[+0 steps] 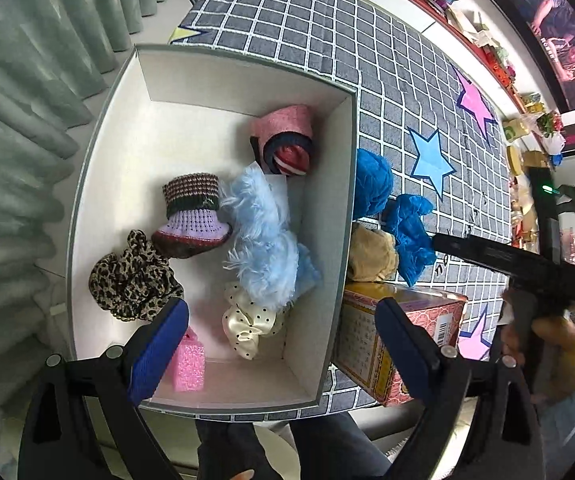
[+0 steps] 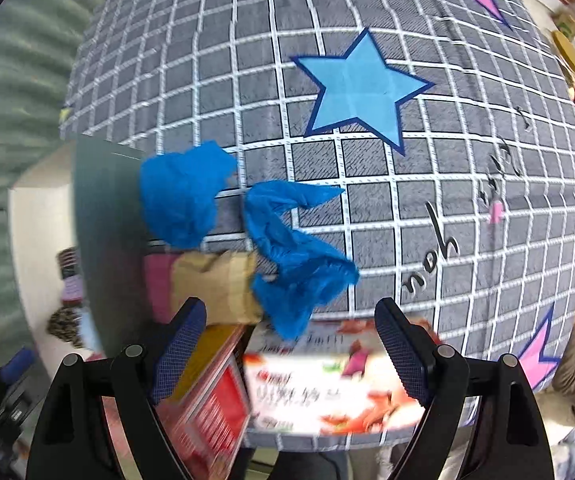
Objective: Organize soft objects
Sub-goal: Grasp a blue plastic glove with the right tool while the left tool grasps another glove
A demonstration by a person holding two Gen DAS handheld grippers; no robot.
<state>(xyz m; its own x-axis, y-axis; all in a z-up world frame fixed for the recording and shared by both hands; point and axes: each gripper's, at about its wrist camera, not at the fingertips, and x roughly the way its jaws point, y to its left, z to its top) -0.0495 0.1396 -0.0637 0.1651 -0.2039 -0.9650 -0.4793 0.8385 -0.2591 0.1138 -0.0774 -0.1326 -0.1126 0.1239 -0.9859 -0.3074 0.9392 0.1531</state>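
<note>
Right gripper [image 2: 291,356] is wide open and empty. Crumpled blue cloth [image 2: 299,256] sits on the table at its 12 o'clock, long axis 11-to-5, nearer than the empty, spread left gripper [image 1: 279,352].

A: What do the left tongs [image 1: 281,350] look like?
B: Black plastic arms, round silver screws, blue textured pads [image 1: 159,354].
A: The right tongs [image 2: 289,354]?
B: Identical build. The person wears dark trousers [image 1: 327,452].
</note>
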